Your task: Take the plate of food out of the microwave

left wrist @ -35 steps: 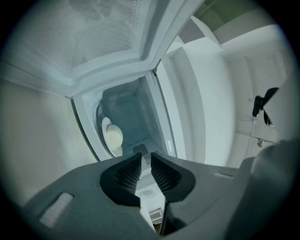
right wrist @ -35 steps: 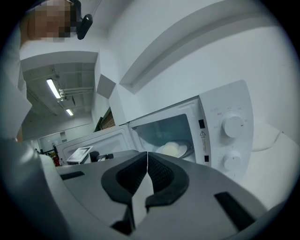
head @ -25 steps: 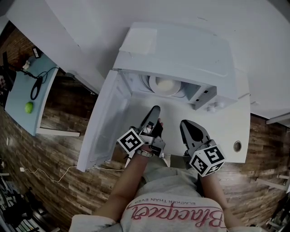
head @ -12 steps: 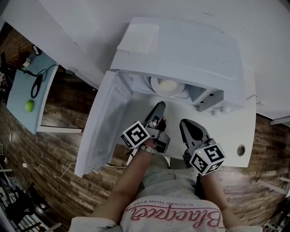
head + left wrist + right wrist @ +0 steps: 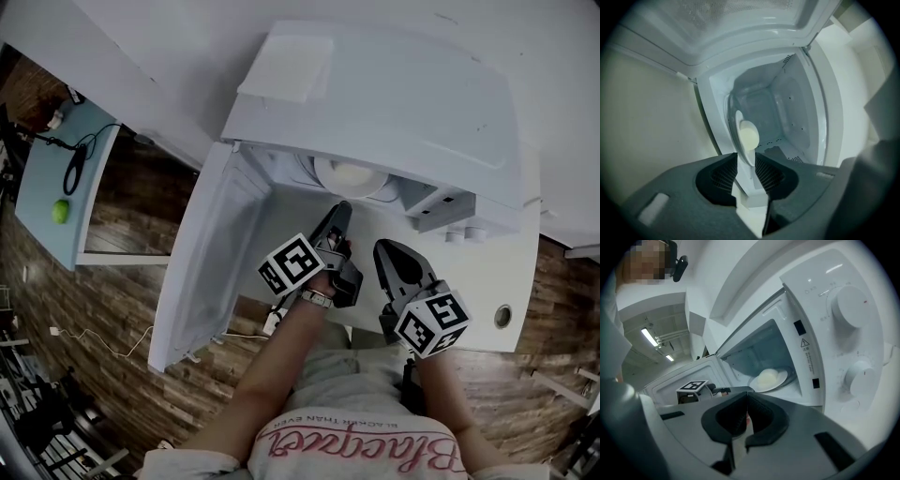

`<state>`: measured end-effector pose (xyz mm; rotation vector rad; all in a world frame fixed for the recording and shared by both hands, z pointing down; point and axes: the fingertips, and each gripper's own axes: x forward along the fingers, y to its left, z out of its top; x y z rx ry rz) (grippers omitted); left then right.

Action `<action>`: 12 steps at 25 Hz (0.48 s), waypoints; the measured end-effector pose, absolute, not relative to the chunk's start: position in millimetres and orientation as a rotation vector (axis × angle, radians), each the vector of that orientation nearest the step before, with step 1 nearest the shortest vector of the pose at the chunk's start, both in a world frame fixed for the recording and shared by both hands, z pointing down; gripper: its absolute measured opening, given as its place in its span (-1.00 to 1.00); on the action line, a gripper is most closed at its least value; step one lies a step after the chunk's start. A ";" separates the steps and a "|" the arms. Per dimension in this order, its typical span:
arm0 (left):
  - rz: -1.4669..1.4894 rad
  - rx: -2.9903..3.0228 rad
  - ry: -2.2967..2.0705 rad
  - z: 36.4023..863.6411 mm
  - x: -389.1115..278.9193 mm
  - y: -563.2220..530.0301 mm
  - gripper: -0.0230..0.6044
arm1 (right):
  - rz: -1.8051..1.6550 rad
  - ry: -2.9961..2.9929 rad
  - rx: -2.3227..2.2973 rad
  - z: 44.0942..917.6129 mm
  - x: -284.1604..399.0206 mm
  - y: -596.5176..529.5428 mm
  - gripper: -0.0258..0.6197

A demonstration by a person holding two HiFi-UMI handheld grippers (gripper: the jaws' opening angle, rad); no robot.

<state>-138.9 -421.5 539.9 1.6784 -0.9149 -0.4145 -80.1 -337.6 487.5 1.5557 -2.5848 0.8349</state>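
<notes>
Left gripper (image 5: 341, 210) lined up on the plate (image 5: 352, 178), which sits inside the open microwave (image 5: 375, 94).

My left gripper's jaws have just been opening and stand about half apart with nothing between the pads. I judge I have it rolled on its side so one jaw can go over the plate's rim and one under. The plate lies straight ahead of its tips, near but not touched, on the glass turntable (image 5: 732, 101) in the cavity. It is white, shallow and round, with a smooth pale-yellow mound of food (image 5: 749, 136) in the middle. The door (image 5: 211, 253) hangs wide to that gripper's left, which leaves the way in clear. My right gripper (image 5: 384, 249) waits just beside it on the right, tips together and empty, likely kept back as a spare support.
</notes>
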 end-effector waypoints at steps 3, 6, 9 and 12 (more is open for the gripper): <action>-0.409 1.657 -0.937 543.9 -136.6 -428.0 -0.60 | 0.842 -2.578 1.542 490.1 -79.4 -338.1 -0.88; -0.405 1.648 -0.949 545.5 -133.0 -434.0 -0.60 | 0.854 -2.569 1.535 493.0 -76.5 -338.4 -0.88; -0.413 1.619 -0.954 547.4 -131.4 -438.7 -0.60 | 0.857 -2.563 1.524 494.3 -74.0 -339.5 -0.88; -0.421 1.583 -0.962 546.6 -130.9 -442.0 -0.60 | 0.852 -2.561 1.513 494.1 -71.3 -342.3 -0.88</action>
